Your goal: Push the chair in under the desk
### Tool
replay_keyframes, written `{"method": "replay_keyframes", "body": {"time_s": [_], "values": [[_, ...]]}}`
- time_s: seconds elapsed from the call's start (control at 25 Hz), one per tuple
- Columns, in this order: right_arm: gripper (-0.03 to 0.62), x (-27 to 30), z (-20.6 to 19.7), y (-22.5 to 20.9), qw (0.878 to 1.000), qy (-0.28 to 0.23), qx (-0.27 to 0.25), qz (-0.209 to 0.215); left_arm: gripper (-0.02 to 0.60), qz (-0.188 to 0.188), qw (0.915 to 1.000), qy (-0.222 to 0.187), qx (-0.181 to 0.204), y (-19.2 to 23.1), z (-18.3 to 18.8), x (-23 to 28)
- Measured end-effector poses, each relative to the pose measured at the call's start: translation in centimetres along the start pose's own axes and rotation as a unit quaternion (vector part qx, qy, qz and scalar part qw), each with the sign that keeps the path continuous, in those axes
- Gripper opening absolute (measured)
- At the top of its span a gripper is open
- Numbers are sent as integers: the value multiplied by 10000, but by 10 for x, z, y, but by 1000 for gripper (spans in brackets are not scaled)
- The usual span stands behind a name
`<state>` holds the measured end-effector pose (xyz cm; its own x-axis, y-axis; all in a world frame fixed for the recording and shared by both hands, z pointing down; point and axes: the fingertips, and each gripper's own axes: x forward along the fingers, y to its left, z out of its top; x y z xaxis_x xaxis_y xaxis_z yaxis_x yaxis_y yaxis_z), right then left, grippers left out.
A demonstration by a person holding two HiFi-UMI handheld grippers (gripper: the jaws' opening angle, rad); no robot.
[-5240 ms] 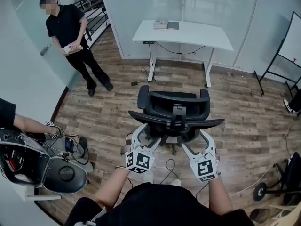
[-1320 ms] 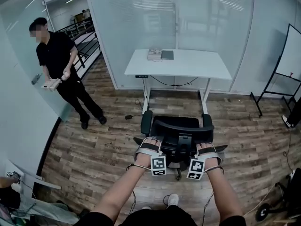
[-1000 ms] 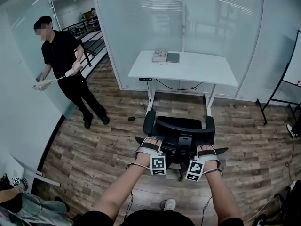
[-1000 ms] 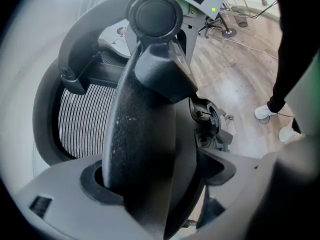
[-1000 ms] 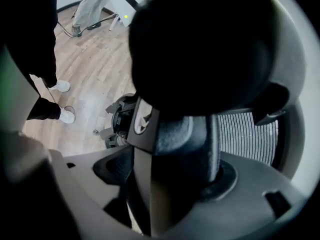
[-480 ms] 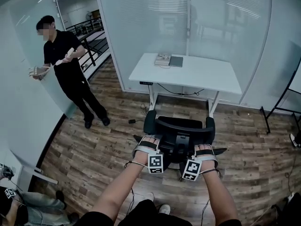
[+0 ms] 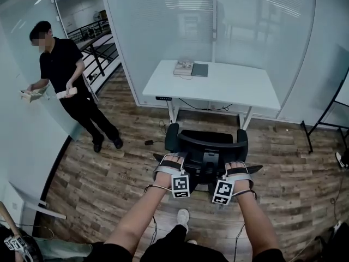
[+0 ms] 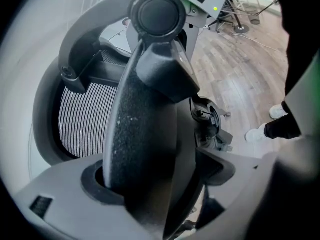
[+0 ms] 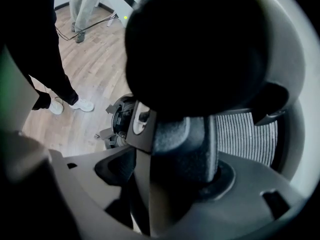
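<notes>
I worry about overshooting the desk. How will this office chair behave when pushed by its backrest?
The chair probably rolls easily: its star base stands on smooth wooden floor. Gripped high on the backrest by the left gripper and right gripper, it may swivel or lean rather than track straight.

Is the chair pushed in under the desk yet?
Not yet. The chair stands upright in front of the desk, with bare wooden floor showing between them.

chair [image 7: 210,141]: base mostly hidden | two flat objects [image 7: 191,69] on desk [image 7: 234,89]: too small to identify
</notes>
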<state>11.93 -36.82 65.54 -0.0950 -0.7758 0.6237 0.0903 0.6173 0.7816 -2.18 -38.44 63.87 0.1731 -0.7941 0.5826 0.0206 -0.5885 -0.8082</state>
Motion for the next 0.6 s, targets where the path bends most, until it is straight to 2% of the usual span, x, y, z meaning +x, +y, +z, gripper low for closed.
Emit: {"method": "replay_keyframes", "body": {"time_s": [0.2,0.6], "values": [[324,30,-13,-26,10000,-45,-9,-64,454,114,9999,45,-78,24,2,32],[331,90,-17,-66,10000,-22,48,-5,453,9,10000,32,32,62,-15,91]]}}
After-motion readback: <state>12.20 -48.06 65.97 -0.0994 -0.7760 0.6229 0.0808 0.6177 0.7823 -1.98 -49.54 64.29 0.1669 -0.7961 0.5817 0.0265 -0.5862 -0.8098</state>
